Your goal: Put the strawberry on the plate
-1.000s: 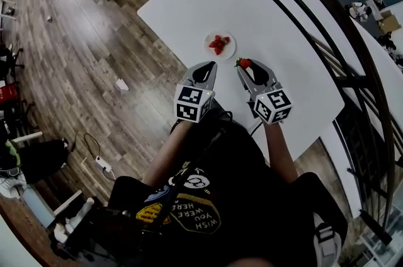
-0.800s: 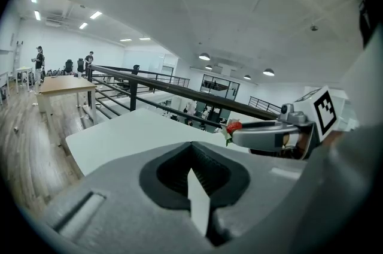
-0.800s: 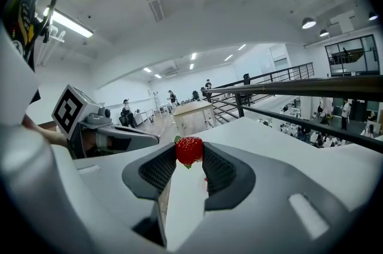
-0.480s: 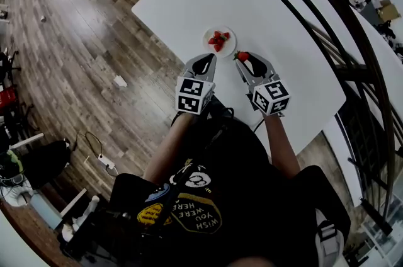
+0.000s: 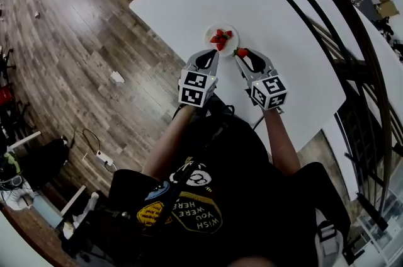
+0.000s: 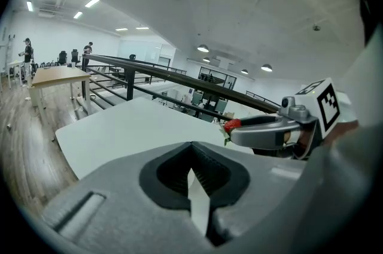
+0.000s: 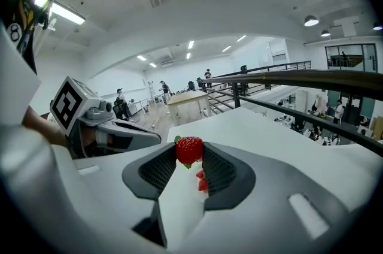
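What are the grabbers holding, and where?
The right gripper pinches a strawberry by its sides, at its jaw tips. The left gripper holds nothing.

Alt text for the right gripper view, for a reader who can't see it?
The right tongs grip a red strawberry between their tips, above a white table. More strawberries show through the gap below, and the left tongs sit alongside at left.

strawberry (image 7: 189, 150): red, green leaves, pinched betw. right gripper (image 5: 242, 54) tips, off counter (image 5: 271, 14), just beside plate.
plate (image 5: 230, 46): small, white, round, flat on counter; red berry pieces (image 5: 218, 39) on it.
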`<control>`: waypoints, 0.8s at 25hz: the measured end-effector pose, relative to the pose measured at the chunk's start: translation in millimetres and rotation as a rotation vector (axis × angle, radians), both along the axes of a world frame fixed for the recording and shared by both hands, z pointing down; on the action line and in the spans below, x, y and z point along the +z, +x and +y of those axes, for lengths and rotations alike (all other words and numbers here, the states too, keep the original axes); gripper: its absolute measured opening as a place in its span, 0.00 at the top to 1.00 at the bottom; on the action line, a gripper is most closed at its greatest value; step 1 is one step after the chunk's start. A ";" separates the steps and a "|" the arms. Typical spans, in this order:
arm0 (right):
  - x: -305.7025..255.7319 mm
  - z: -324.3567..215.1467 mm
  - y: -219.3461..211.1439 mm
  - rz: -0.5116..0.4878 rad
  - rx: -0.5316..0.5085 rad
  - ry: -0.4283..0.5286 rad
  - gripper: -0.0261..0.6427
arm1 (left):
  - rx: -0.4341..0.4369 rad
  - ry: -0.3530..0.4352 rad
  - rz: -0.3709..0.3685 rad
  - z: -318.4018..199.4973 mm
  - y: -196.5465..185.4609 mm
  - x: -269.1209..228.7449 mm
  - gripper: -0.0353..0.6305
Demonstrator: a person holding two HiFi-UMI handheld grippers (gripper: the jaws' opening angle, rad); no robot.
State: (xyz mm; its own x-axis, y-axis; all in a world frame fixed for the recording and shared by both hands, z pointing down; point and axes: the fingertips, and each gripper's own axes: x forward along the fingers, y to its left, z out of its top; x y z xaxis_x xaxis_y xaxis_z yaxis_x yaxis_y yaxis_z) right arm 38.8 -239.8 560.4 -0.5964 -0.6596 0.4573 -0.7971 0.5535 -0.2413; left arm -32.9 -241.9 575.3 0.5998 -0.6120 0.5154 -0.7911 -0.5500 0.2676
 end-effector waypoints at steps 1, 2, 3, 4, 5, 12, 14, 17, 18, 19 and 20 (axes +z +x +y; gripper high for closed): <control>3.9 -1.1 0.2 0.007 -0.002 -0.004 0.75 | 0.004 -0.007 0.003 0.6 1.2 3.1 0.94; 7.7 -1.8 0.7 0.014 -0.003 -0.009 0.75 | 0.007 -0.012 0.003 1.2 2.3 5.9 0.94; 10.8 -2.4 1.6 0.019 -0.004 -0.015 0.75 | 0.009 -0.017 0.002 1.5 3.4 8.5 0.94; 13.2 -2.9 2.6 0.023 -0.004 -0.020 0.75 | 0.009 -0.021 0.001 1.3 4.3 10.7 0.94; 15.2 -3.6 3.5 0.026 -0.003 -0.025 0.75 | 0.008 -0.026 0.001 0.6 4.6 12.6 0.94; 31.8 -10.0 -0.9 0.046 -0.007 -0.049 0.75 | -0.025 -0.068 0.016 -8.7 -7.3 29.9 0.94; 37.9 -11.3 0.2 0.050 -0.008 -0.056 0.75 | -0.028 -0.088 0.012 -9.4 -8.2 36.8 0.94; 46.5 -14.9 1.8 0.055 -0.008 -0.064 0.75 | -0.017 -0.094 -0.005 -12.2 -6.7 45.6 0.94; 48.9 -15.9 1.4 0.058 -0.009 -0.068 0.75 | -0.015 -0.096 -0.008 -13.5 -6.4 48.2 0.94; 50.9 -16.4 0.5 0.060 -0.009 -0.072 0.75 | -0.015 -0.098 -0.011 -14.6 -6.3 50.7 0.94; 52.7 -16.6 -0.9 0.063 -0.008 -0.077 0.75 | -0.012 -0.100 -0.012 -15.3 -6.1 52.6 0.94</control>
